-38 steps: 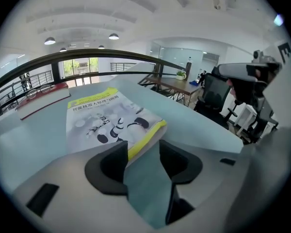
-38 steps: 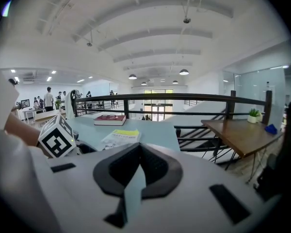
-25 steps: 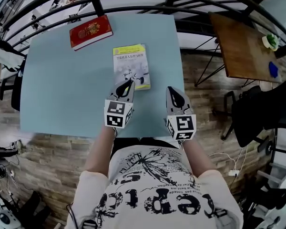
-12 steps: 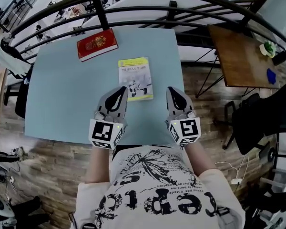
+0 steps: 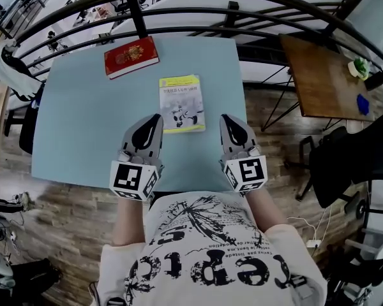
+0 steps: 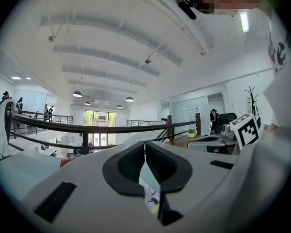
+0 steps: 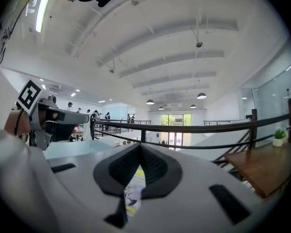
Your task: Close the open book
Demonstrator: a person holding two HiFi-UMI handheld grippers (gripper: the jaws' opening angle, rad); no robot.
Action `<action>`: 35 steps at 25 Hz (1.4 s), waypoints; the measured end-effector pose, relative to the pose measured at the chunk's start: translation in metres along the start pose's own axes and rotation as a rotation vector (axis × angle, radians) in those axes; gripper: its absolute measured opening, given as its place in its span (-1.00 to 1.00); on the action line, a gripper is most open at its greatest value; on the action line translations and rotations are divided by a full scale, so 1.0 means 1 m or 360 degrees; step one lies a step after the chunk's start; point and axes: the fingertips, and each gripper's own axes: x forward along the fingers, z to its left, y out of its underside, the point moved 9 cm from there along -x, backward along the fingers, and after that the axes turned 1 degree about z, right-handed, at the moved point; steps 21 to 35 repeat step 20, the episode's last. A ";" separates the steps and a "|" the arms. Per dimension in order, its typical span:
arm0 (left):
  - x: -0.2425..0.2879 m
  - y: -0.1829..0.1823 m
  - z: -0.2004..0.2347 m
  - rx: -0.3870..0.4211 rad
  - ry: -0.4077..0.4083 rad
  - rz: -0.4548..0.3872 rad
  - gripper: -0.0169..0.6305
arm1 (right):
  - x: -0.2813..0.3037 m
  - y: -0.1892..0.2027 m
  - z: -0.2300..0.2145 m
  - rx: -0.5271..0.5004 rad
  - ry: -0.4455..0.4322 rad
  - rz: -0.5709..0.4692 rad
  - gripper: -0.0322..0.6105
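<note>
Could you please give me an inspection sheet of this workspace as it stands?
Surface: light blue table, holding two books.
Job's things: white and yellow book, closed, flat, mid-table.
Clutter: red book, closed, far left corner.
Grippers: left hand-held gripper and right hand-held gripper, both shut, empty, above the table's near edge.
Cables: white lead on the floor, right.
Surroundings: black railing, wooden side table, black chair.
</note>
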 end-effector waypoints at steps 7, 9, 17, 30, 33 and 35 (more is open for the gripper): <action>-0.002 0.002 -0.002 0.0012 0.0001 0.0005 -0.88 | 0.003 -0.001 0.007 -0.0061 -0.0042 0.0009 -0.87; -0.003 0.004 -0.003 0.0014 -0.0002 0.0004 -0.89 | 0.004 -0.001 0.010 -0.0083 -0.0061 0.0002 -0.87; -0.005 0.017 -0.001 -0.0020 0.0004 0.0054 -0.89 | 0.005 0.006 0.020 -0.0065 -0.0103 0.0007 -0.87; -0.005 0.019 0.000 -0.0026 0.0020 0.0061 -0.89 | 0.005 0.005 0.021 -0.0065 -0.0104 0.0003 -0.87; -0.005 0.019 0.000 -0.0026 0.0020 0.0061 -0.89 | 0.005 0.005 0.021 -0.0065 -0.0104 0.0003 -0.87; -0.005 0.019 0.000 -0.0026 0.0020 0.0061 -0.89 | 0.005 0.005 0.021 -0.0065 -0.0104 0.0003 -0.87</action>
